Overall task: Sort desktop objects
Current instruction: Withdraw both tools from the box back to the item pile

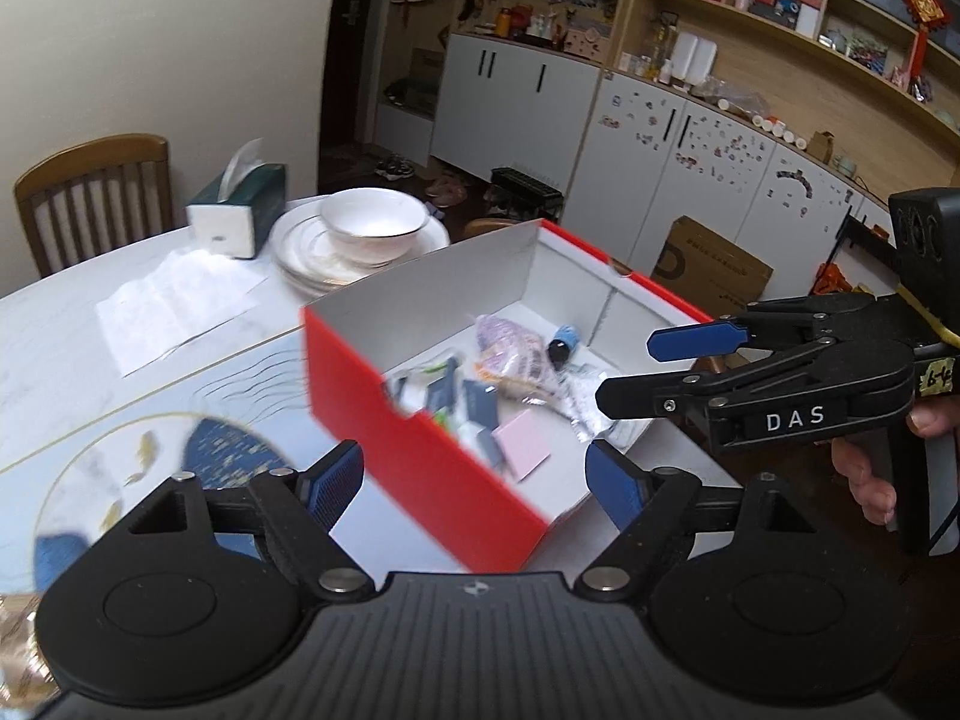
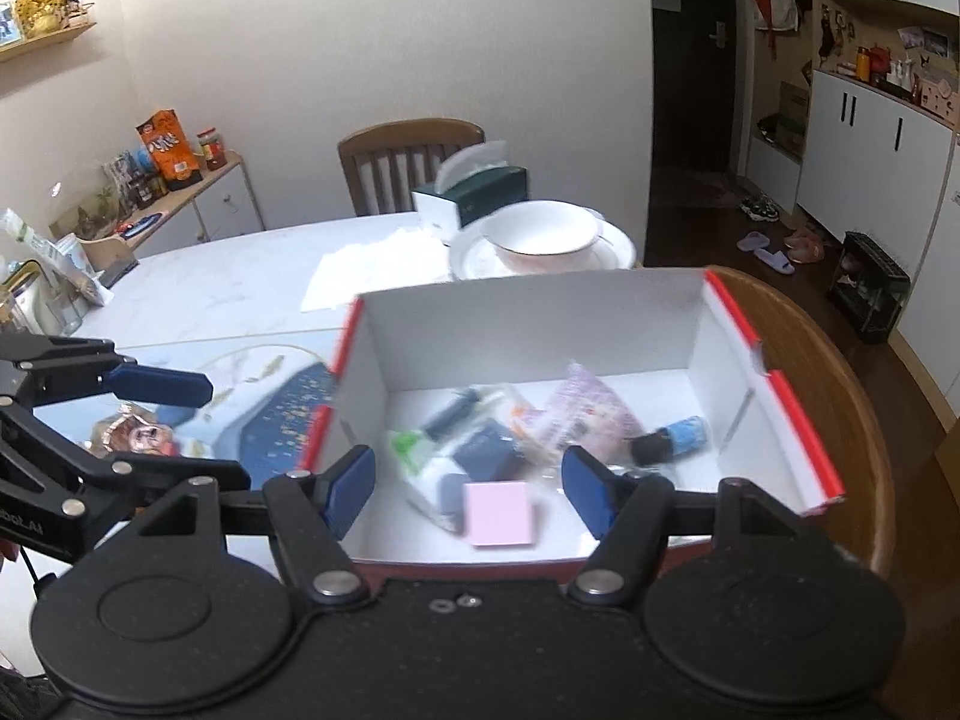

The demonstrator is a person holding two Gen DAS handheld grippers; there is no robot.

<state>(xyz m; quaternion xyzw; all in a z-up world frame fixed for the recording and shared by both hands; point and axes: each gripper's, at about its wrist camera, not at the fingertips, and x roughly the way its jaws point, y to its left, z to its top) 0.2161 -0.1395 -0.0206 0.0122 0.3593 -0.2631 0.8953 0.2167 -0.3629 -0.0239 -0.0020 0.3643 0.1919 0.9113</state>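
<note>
1. Your table (image 2: 240,276) is a rounded white slab with a marbled look; a printed mat (image 1: 138,420) in blue and gold lies on it, beside the box.
2. The room behind holds white cabinets (image 1: 510,102) with black handles, open wooden shelves (image 1: 780,30) full of small goods, a slatted wooden chair (image 2: 408,162) and a dark wood floor.
3. The box (image 2: 774,396) is cardboard, red outside and white inside, open-topped, at the table's near edge.
4. The sorted items lie inside it: a square pink pad (image 2: 499,513), a crinkled purple packet (image 2: 585,408), a small blue-and-black bottle (image 2: 672,441) and dark flat packs, all blurred.
5. A white bowl (image 2: 540,237) sits on stacked gold-rimmed plates (image 1: 312,258), just beside a green tissue box (image 1: 240,216) and a sheet of paper (image 1: 174,300).
6. Your left gripper (image 1: 474,483) has its blue ribbed pads spread wide, gripping nothing, the box's red wall seen between them.
7. Your right gripper (image 2: 468,489) is likewise wide and empty, poised over the box.
</note>
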